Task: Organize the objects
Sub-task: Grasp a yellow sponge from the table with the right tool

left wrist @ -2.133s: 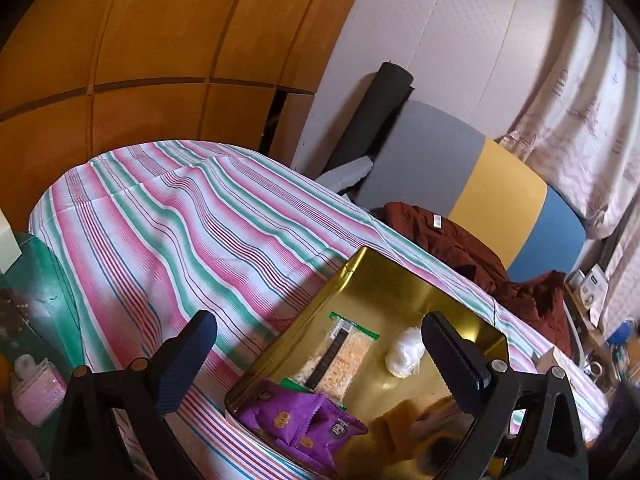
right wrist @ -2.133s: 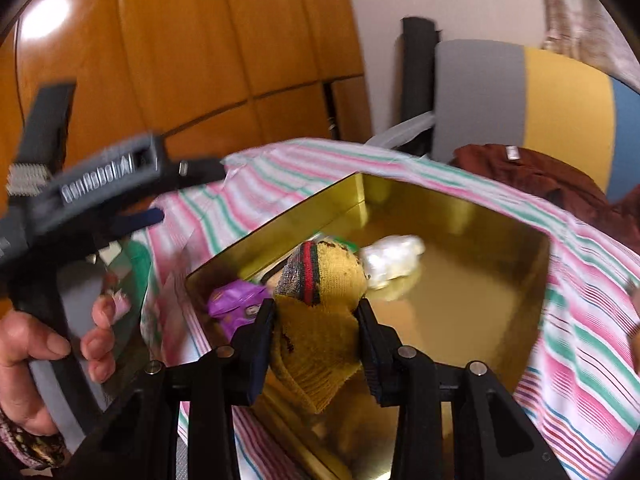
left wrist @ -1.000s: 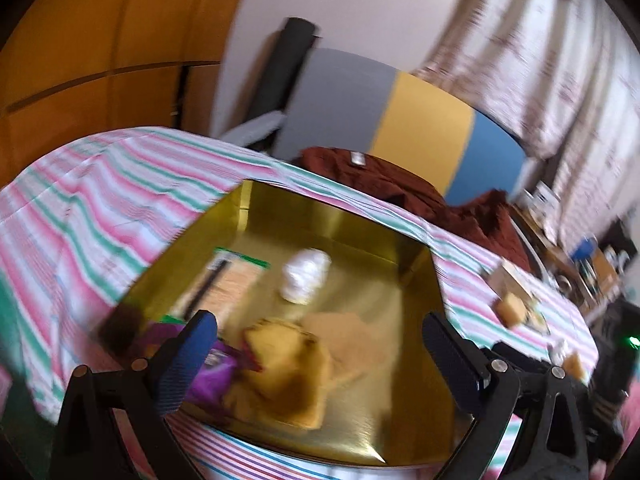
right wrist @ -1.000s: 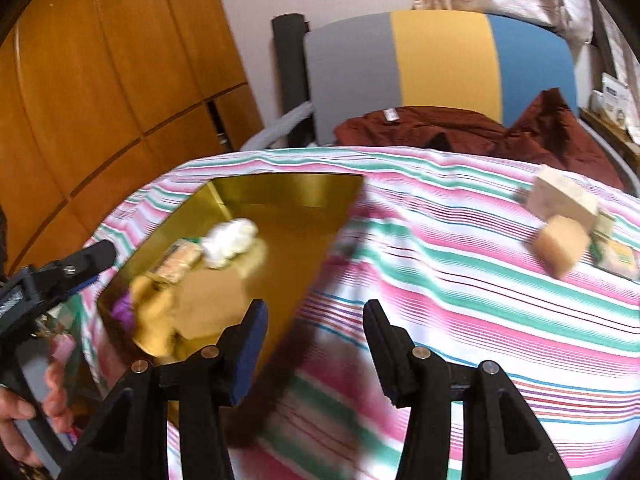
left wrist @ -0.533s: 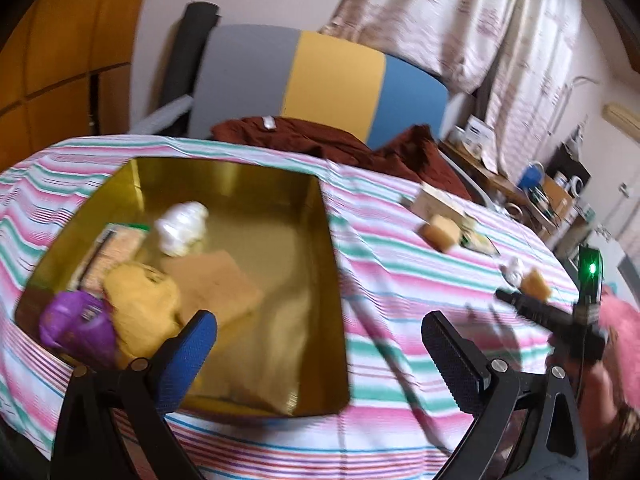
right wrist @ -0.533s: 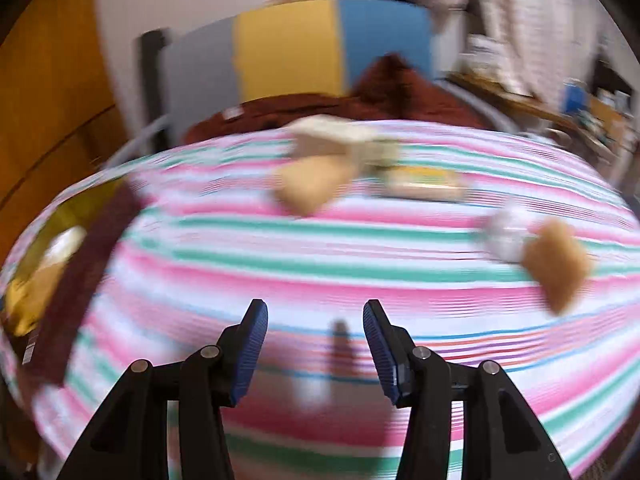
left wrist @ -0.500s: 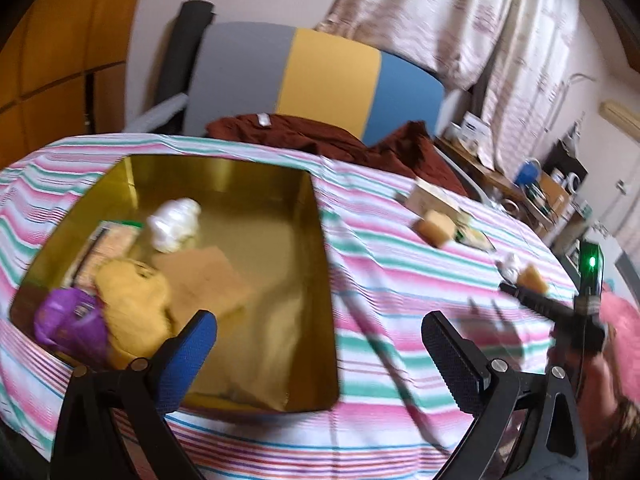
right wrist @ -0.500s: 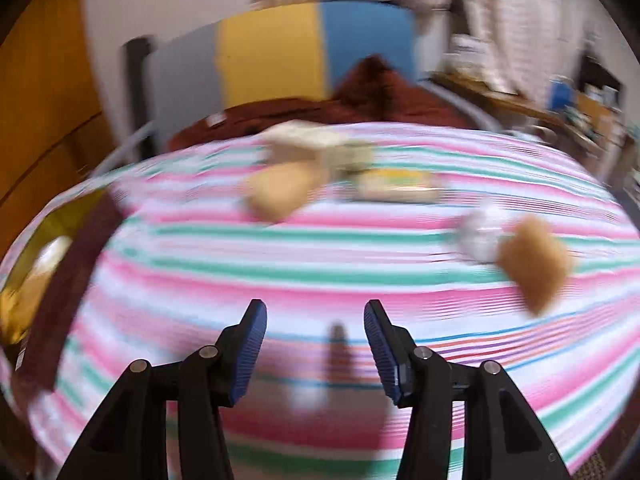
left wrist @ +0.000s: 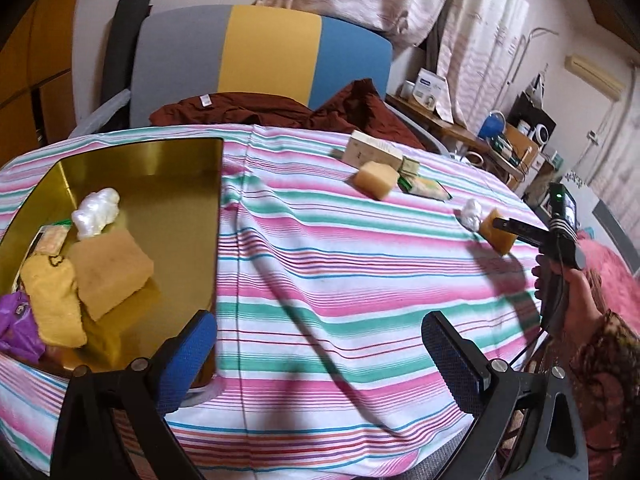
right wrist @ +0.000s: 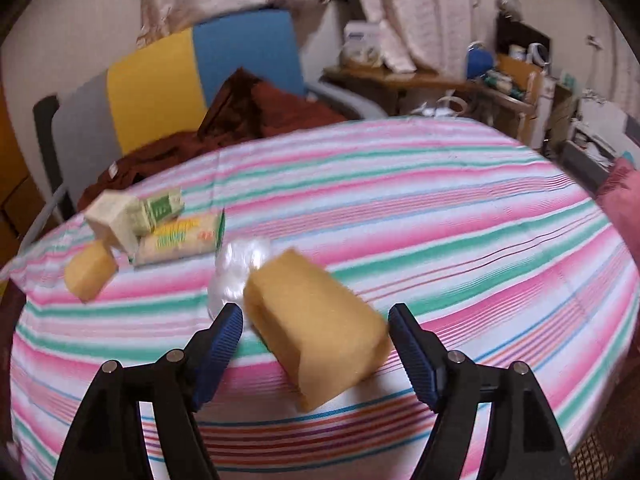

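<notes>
Sponge (right wrist: 316,320) sits between my right gripper's (right wrist: 314,334) spread jaws, not yet pinched; gaps show on both sides, so nothing is held. A second ago these same jaws were empty over bare stripes, and two seconds ago they carried a yellow knit piece (left wrist: 54,304) above the gold tray (left wrist: 176,152); that piece now lies in the tray, so one drop is done and the next pick is lined up. From my left camera the right tool's tip reaches the sponge far across the cloth. My left gripper (left wrist: 320,354) hangs wide apart and empty above the tray's near corner, doing nothing I can see. A white plastic wad (right wrist: 236,268) touches the sponge's left side, close to my left jaw, and I judge it may get caught when I close. Tray contents: big tan sponge block (left wrist: 110,272), another white wad (left wrist: 96,212), a purple pouch (left wrist: 18,328), a snack packet at the left wall. Still out on the striped tablecloth (left wrist: 360,264): a smaller sponge (right wrist: 90,270), a pale carton (right wrist: 120,216), a flat green-and-yellow packet (right wrist: 180,242). Beyond the table, a grey-yellow-blue chair back (left wrist: 264,48) with a maroon garment (left wrist: 256,110) draped over it, curtains, a cluttered shelf to the right.
</notes>
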Demonstrator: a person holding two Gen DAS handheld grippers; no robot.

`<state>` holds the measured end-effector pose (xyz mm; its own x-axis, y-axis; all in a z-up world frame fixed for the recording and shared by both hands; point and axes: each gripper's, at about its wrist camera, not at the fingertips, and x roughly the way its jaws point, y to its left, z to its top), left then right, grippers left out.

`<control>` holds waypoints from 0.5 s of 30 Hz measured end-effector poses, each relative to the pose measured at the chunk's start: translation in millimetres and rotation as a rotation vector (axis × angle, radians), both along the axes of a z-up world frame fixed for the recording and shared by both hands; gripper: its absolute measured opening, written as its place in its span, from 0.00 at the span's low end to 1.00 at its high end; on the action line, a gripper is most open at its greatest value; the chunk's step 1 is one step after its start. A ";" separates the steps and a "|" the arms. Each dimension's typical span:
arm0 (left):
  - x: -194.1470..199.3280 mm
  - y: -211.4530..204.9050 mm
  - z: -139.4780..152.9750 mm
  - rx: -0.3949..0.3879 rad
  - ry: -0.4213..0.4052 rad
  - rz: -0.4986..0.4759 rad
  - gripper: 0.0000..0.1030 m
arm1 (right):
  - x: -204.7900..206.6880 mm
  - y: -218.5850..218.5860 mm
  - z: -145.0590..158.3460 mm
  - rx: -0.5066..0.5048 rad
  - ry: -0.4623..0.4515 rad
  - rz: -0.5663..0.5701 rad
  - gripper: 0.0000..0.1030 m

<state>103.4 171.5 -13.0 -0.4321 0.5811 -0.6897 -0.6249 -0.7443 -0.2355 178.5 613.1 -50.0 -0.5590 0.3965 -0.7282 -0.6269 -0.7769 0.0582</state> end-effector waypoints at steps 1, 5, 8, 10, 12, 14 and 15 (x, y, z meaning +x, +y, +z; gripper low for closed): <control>0.5 1.5 -0.4 -0.004 0.000 -0.004 1.00 | 0.3 -2.7 -1.6 0.022 -0.001 0.010 0.73; -0.3 8.8 -1.8 -0.016 -0.001 -0.012 1.00 | 5.6 -14.5 -2.3 0.070 0.013 0.001 0.55; -2.0 14.8 -2.5 -0.023 -0.008 -0.017 1.00 | 10.9 -15.1 -4.5 0.040 0.043 -0.036 0.50; -2.8 21.2 -2.6 -0.028 -0.006 -0.020 1.00 | 15.2 -15.8 -2.1 0.026 0.067 -0.056 0.47; -5.0 25.2 -2.1 -0.032 -0.002 -0.022 1.00 | 21.6 -22.0 2.5 -0.001 0.115 -0.060 0.46; -6.4 29.1 -1.7 -0.038 0.006 -0.024 1.00 | 25.7 -32.9 11.3 -0.011 0.170 -0.049 0.46; -7.7 30.4 -2.1 -0.040 0.009 -0.023 1.00 | 24.5 -39.7 15.8 -0.017 0.194 -0.029 0.46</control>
<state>95.6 201.9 -15.1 -0.4250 0.5628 -0.7090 -0.6440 -0.7384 -0.2001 203.0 573.4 -34.2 -0.6783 0.4029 -0.6145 -0.6245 -0.7568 0.1931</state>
